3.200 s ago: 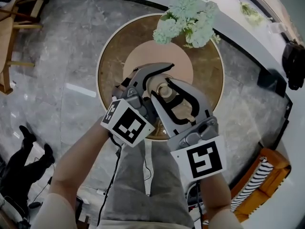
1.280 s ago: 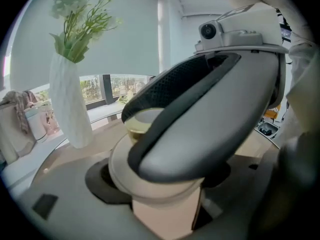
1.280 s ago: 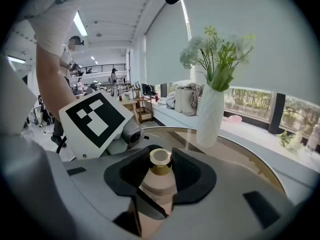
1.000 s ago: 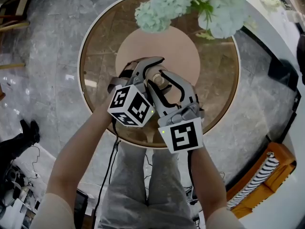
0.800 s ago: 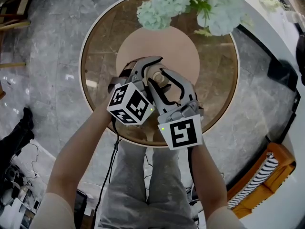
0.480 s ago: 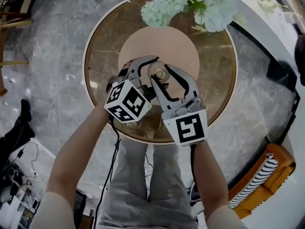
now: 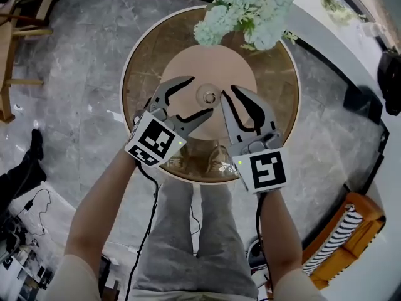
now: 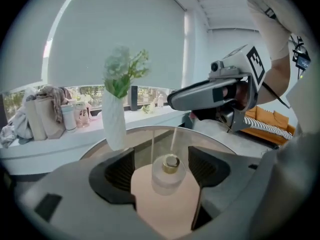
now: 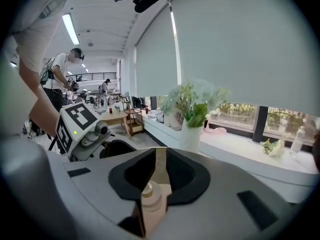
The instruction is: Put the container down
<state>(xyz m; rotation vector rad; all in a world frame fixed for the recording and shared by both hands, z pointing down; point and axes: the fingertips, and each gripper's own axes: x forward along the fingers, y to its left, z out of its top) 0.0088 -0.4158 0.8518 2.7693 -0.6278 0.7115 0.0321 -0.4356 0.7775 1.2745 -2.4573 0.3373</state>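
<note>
The container, a small clear glass bottle (image 7: 207, 97) with a gold cap, stands upright on the round pink mat (image 7: 188, 61) of the glass table (image 7: 141, 68). My left gripper (image 7: 197, 96) hangs just left of it with its jaws wide open. In the left gripper view the bottle (image 8: 170, 171) shows below and beyond the pads, untouched. My right gripper (image 7: 237, 93) hovers to its right. Its jaws have just been closing to a narrow gap with nothing between them; the bottle (image 9: 150, 196) shows under that gap.
A white vase of pale green flowers (image 7: 247, 11) stands at the table's far edge. My legs show under the glass. An orange sofa (image 7: 338, 237) sits at lower right, a wooden chair (image 7: 12, 42) at upper left, and a white window ledge (image 9: 240, 156) behind.
Both grippers let go of the bottle, rose and drew apart to its sides. The left jaws spread wide. The right jaws narrowed. The bottle stayed on the mat.
</note>
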